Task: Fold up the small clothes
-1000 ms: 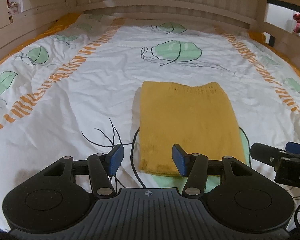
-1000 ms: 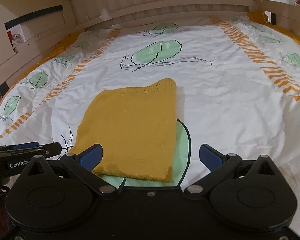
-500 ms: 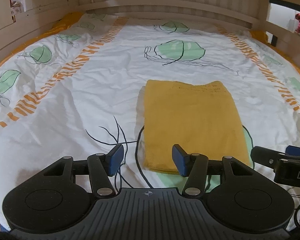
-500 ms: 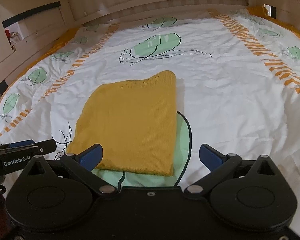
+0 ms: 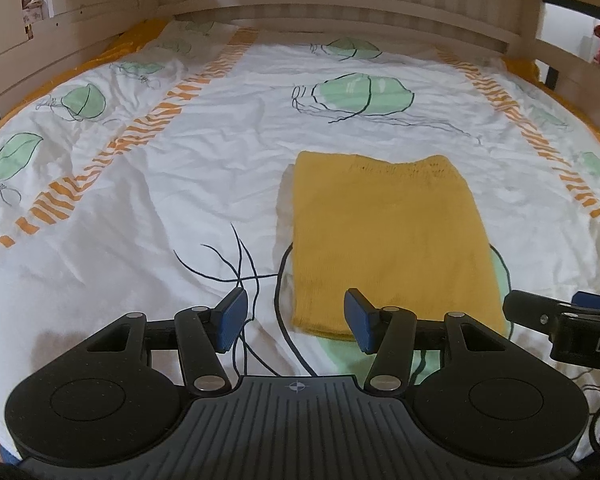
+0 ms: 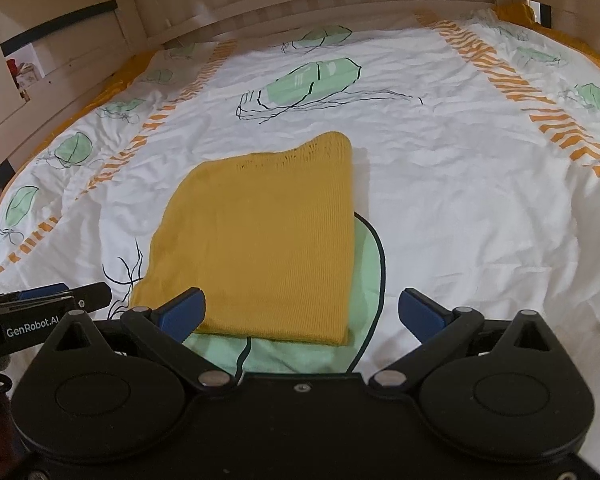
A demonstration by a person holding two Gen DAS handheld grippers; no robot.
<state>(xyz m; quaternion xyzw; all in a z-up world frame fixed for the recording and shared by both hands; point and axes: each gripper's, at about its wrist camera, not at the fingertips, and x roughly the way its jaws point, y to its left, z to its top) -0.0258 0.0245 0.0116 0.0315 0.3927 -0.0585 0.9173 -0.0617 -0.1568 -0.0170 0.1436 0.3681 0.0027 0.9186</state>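
One bed sheet [image 5: 148, 208], wrinkled and loose: risk of being pinched with the cloth. Yellow knit garment [image 6: 268, 248] folded flat near the bed's front edge. Left gripper [image 5: 292, 320], right gripper [image 6: 302, 314]: jaws wide, empty; a shallow bite could spill layers.

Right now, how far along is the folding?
Done: the yellow knit lies flat as a neat folded rectangle on the bedsheet. In hand: nothing; the left gripper and right gripper are open, empty. Left: nothing obvious, perhaps one more fold.
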